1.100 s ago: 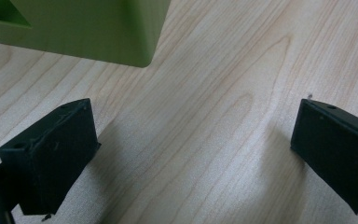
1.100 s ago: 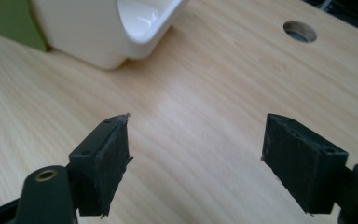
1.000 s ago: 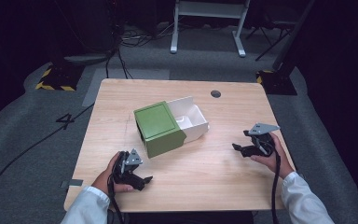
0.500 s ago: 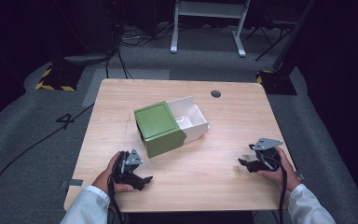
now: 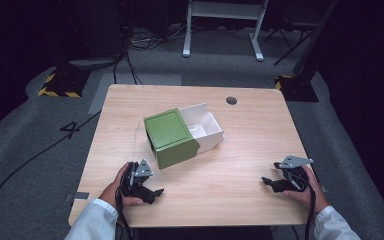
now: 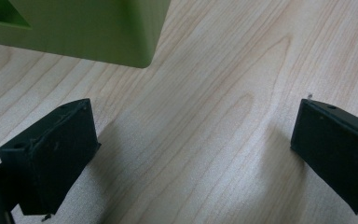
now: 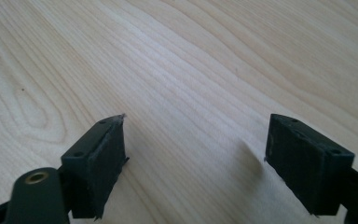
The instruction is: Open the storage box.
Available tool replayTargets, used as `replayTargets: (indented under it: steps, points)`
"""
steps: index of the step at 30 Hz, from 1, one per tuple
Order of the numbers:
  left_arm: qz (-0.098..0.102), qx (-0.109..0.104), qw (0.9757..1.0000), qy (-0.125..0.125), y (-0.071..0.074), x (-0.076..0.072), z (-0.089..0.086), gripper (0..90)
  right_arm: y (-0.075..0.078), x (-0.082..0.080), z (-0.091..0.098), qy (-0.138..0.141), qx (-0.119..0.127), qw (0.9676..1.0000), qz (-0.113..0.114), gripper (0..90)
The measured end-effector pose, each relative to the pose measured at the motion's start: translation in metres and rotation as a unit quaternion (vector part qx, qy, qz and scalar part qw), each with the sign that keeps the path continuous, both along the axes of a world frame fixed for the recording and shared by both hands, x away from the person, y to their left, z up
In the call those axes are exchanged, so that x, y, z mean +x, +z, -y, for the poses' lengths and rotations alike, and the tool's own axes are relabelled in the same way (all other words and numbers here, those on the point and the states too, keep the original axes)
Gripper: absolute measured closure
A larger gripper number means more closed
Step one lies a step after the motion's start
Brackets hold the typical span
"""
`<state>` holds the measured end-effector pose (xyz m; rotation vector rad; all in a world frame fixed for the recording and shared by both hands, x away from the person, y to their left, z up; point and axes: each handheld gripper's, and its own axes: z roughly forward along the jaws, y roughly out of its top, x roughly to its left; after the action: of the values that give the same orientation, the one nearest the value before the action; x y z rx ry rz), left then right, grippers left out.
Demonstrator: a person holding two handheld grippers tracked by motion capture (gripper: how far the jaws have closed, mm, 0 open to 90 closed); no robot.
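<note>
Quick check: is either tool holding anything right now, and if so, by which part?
Nothing is held. The left tool and the right tool both stand open over bare table, and the green box sits apart from them.

The wooden table (image 5: pixel 250 125) was a pale, grained top w/ rounded corners. A green box (image 5: pixel 170 137) sat near its centre, a bit toward the left edge, turned at an angle to the edges. A white open tray (image 5: pixel 207 127) stuck out of the box's right side, resting on the tabletop too. A small dark round hole or cap (image 5: pixel 231 100) sat near the far edge, right of centre. Near the front-left corner the left gripper (image 5: pixel 147 192) rested on the wood; near the front-right corner, the right gripper (image 5: pixel 275 183) did likewise, both well apart from the box.
</note>
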<state>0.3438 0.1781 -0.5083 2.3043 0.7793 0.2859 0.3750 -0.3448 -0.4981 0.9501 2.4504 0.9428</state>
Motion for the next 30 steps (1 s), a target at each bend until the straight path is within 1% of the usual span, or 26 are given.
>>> replayTargets:
  steps: [1, 2, 3, 4, 5, 10, 30]
  points:
    - [0.0, 0.0, 1.0, 0.0, 0.0, 0.0, 0.0, 0.5, -0.0031, -0.0029, 0.0075, -0.01, 0.021, 0.9997, -0.003, 19.8]
    - [0.0, 0.0, 1.0, 0.0, 0.0, 0.0, 0.0, 0.5, -0.0031, -0.0029, 0.0075, -0.01, 0.021, 0.9997, -0.003, 19.8]
    - [0.0, 0.0, 1.0, 0.0, 0.0, 0.0, 0.0, 0.5, -0.0076, -0.0055, 0.0145, -0.018, 0.046, 0.9988, -0.002, 19.5]
    - [0.0, 0.0, 1.0, 0.0, 0.0, 0.0, 0.0, 0.5, -0.0076, -0.0055, 0.0145, -0.018, 0.046, 0.9988, -0.002, 19.5]
    - [0.0, 0.0, 1.0, 0.0, 0.0, 0.0, 0.0, 0.5, -0.0089, -0.0082, 0.0173, -0.024, 0.05, 0.9984, 0.004, 19.4]
    - [0.0, 0.0, 1.0, 0.0, 0.0, 0.0, 0.0, 0.5, -0.009, -0.0092, 0.0169, -0.028, 0.049, 0.9984, 0.005, 19.0]
    - [0.0, 0.0, 1.0, 0.002, 0.0, -0.0005, 0.0001, 0.5, -0.0092, -0.0091, 0.017, -0.028, 0.05, 0.9983, 0.005, 18.9]
